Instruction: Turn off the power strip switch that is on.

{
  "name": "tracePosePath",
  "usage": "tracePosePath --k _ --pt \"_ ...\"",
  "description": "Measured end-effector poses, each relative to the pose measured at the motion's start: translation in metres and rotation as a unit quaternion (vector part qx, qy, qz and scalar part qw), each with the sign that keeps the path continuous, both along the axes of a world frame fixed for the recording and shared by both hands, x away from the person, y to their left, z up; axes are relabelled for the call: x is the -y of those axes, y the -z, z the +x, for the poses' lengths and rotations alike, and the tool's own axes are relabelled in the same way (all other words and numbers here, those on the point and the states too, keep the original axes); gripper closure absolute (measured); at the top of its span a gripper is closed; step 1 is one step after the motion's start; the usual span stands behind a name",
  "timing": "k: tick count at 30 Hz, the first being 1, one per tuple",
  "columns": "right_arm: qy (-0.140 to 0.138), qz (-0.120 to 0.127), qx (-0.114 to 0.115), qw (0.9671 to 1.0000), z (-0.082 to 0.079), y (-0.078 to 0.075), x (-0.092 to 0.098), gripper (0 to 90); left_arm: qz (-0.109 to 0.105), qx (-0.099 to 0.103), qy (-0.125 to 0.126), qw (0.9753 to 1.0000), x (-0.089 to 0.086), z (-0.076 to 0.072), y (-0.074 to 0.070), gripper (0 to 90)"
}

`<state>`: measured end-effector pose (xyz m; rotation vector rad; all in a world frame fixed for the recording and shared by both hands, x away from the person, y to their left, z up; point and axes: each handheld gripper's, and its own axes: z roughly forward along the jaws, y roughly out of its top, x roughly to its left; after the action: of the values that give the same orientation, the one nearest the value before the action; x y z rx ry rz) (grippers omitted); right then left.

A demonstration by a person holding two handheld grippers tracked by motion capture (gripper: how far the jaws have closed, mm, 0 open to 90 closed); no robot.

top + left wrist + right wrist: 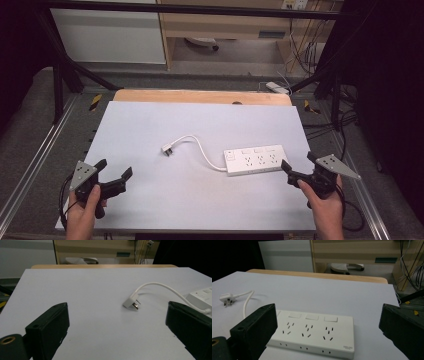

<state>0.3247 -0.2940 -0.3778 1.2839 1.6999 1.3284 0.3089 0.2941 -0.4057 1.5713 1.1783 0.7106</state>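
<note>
A white power strip (255, 159) with three switches lies right of centre on the white table top (150, 130). Its white cable (202, 150) curves left to a white plug (167, 149) lying loose on the table. My left gripper (114, 170) hovers near the front left edge, open and holding nothing; the plug (132, 302) lies ahead between its jaws. My right gripper (298, 164) is open just right of the strip's end, and the power strip (317, 333) sits right in front of its jaws. The plug (226, 300) shows far left there.
A wooden board edge (200, 96) runs along the table's far side. Black frame posts (62, 70) stand at the left and right, with dangling cables (305, 45) and a white adapter (276, 87) on the floor beyond. Metal rails (30, 165) flank the table.
</note>
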Motion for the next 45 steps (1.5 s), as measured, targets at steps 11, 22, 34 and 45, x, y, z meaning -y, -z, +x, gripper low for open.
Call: tracePosePath --k 11,22,34,45 --pt "-0.035 -0.005 -0.002 0.9994 0.013 -0.019 -0.013 6.1 0.007 -0.007 0.006 0.9999 0.002 0.002 0.003 5.1" --pt "-0.046 -0.016 0.016 0.9987 0.032 -0.028 -0.020 9.5 0.019 -0.013 0.013 0.9997 0.006 0.002 0.004 5.0" --pt "-0.050 -0.024 0.026 0.9981 0.064 -0.037 -0.025 33.0 0.021 -0.014 0.014 0.9996 0.007 0.003 0.005 5.1" --pt "-0.054 -0.040 0.023 0.9975 0.084 -0.037 -0.027 62.8 0.021 -0.014 0.015 0.9996 0.007 0.003 0.006 5.1"
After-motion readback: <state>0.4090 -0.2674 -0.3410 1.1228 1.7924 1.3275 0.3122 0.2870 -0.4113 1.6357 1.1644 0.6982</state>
